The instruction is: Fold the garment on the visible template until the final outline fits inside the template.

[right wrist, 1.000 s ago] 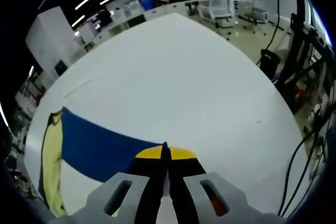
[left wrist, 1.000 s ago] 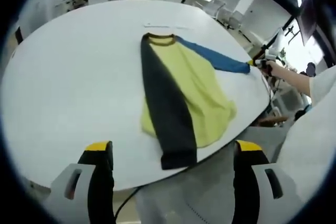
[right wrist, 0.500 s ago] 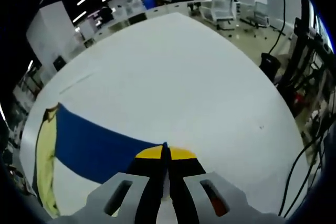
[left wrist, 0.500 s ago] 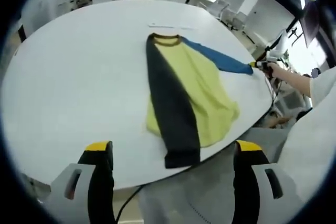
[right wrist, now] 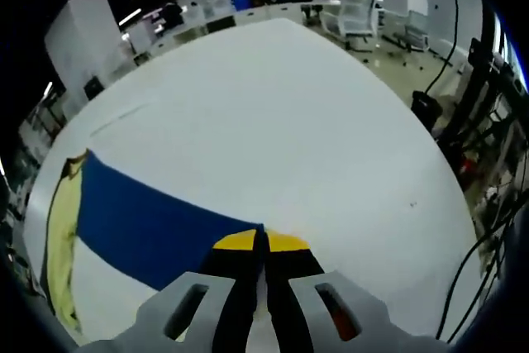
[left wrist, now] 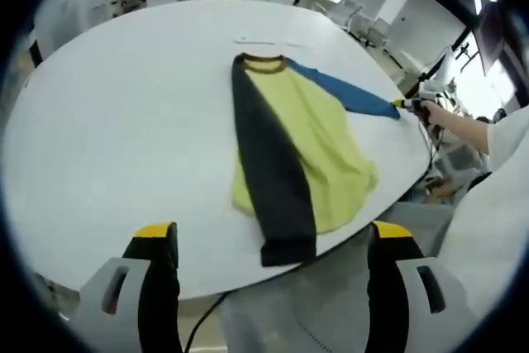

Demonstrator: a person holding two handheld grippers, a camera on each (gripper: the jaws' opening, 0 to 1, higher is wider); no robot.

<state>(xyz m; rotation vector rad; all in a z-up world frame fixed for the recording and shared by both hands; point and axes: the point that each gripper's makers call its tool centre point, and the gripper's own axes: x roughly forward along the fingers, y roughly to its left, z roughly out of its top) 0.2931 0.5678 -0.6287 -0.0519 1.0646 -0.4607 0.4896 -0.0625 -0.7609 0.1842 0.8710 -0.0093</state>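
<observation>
The shirt (left wrist: 297, 155) lies flat on the white desk (left wrist: 124, 121), dark sleeve already folded across the body. The right tool (right wrist: 260, 245) is clamped on the blue sleeve (right wrist: 149, 225) cuff, stretched outward. The left tool (left wrist: 273, 245) hangs apart, idle. Judged next: carry the blue sleeve inward over the body.

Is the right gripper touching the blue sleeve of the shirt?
Touching. In the right gripper view, the right gripper has its fingers shut, with the cuff end of the blue sleeve running in between them.
</observation>
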